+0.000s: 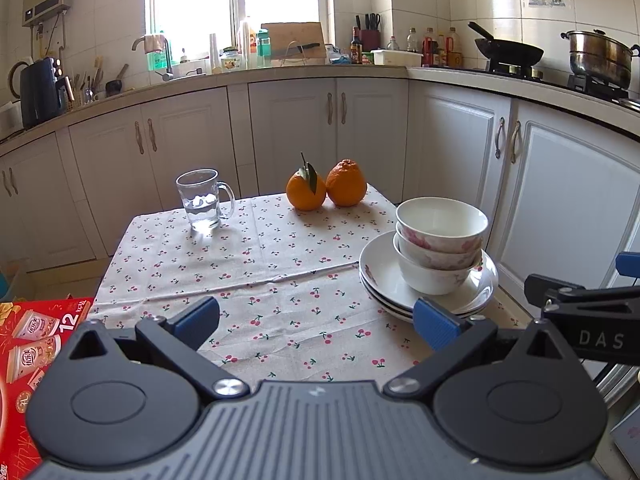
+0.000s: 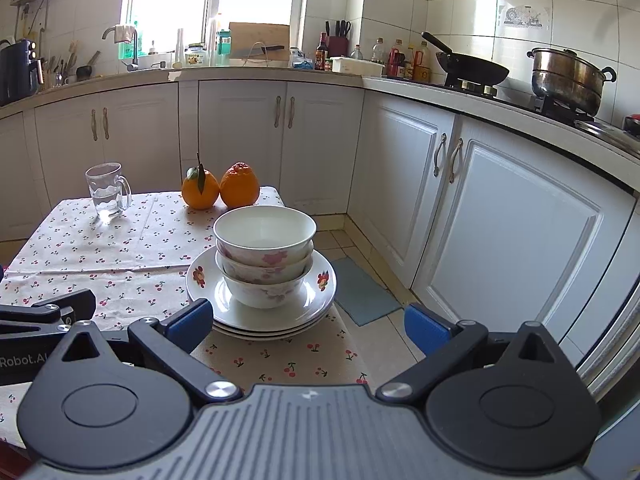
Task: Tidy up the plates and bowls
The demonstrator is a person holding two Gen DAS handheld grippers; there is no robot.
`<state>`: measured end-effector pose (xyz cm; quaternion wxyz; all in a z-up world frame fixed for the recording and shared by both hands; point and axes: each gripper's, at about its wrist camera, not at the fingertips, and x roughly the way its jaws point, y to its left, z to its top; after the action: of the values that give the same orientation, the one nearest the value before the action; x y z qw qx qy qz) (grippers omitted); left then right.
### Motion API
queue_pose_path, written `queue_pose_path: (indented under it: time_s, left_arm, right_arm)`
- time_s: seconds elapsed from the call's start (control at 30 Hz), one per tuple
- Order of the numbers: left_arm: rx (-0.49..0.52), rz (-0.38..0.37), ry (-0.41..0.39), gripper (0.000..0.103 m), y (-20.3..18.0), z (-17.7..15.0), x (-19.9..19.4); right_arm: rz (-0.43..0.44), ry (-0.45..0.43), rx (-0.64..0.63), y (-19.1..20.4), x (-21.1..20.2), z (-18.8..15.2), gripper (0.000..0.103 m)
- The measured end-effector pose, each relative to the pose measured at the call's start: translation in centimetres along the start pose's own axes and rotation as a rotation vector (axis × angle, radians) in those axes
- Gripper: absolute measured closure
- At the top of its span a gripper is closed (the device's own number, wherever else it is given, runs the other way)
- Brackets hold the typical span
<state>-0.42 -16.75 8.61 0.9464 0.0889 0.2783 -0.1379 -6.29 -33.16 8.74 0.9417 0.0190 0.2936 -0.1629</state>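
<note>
Three white floral bowls (image 1: 442, 240) (image 2: 264, 252) are nested and stand upright on a stack of white plates (image 1: 380, 276) (image 2: 320, 300) at the table's right edge. My left gripper (image 1: 318, 318) is open and empty, above the cloth, left of and nearer than the stack. My right gripper (image 2: 308, 326) is open and empty, just in front of the stack; its left fingertip (image 2: 192, 320) sits by the plates' near-left rim. The right gripper's body shows at the right edge of the left wrist view (image 1: 584, 308).
The table (image 1: 256, 264) has a cherry-print cloth. A glass mug (image 1: 202, 200) with some water and two oranges (image 1: 326, 186) stand at its far side. A red box (image 1: 28, 344) lies left of the table. White cabinets (image 2: 500, 216) and a blue floor mat (image 2: 360, 292) lie to the right.
</note>
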Motion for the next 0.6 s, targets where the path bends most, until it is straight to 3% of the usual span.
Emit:
queue_pose_path:
  time_s: [0.6]
  left_arm:
    - [-0.006, 0.0, 0.013, 0.001, -0.27, 0.0, 0.17]
  right_arm:
    - [-0.007, 0.003, 0.002, -0.15, 0.08, 0.02, 0.0]
